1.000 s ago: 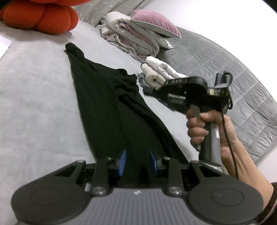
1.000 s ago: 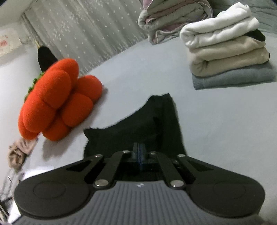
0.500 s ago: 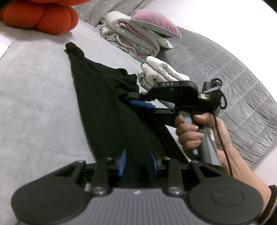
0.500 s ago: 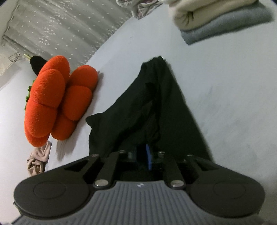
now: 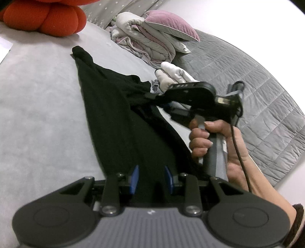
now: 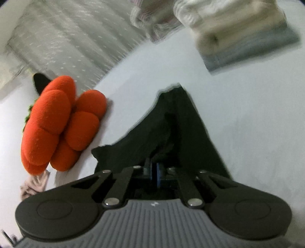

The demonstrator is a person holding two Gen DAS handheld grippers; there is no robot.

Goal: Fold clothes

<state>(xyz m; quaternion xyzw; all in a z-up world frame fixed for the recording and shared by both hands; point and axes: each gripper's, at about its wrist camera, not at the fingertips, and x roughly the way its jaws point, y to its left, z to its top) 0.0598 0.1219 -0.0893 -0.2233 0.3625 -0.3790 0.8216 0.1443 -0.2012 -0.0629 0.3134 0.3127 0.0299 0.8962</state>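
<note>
We hold a gripper in each hand over a grey bed [image 5: 34, 106], where a black garment [image 5: 118, 122] lies stretched out long and narrow, its far tip pointing toward an orange cushion [image 5: 45, 17] at the bed's far edge.

Our left gripper [image 5: 150, 178] has its blue pads part way apart, with the near end of the garment bunched between them; the cloth fills the gap, so we read it as gripped there.

Our right gripper [image 6: 154, 172] has come down to a nearly closed gap, the blue pads pinching a fold of the black cloth. From the left wrist view the right gripper [image 5: 152, 98] shows side on, its tip at a gathered ridge of fabric on the garment's right edge, which is drawn taut toward it. The right hand [image 5: 215, 145] wraps the handle, a black cable trailing past the wrist.

Just beyond the right gripper sits a stack of folded clothes [image 6: 246, 32], white and cream over grey-blue. Farther off, near the far corner, a rolled quilt [image 5: 144, 43] carries a mauve pillow [image 5: 169, 24]. The right wrist view is blurred.
</note>
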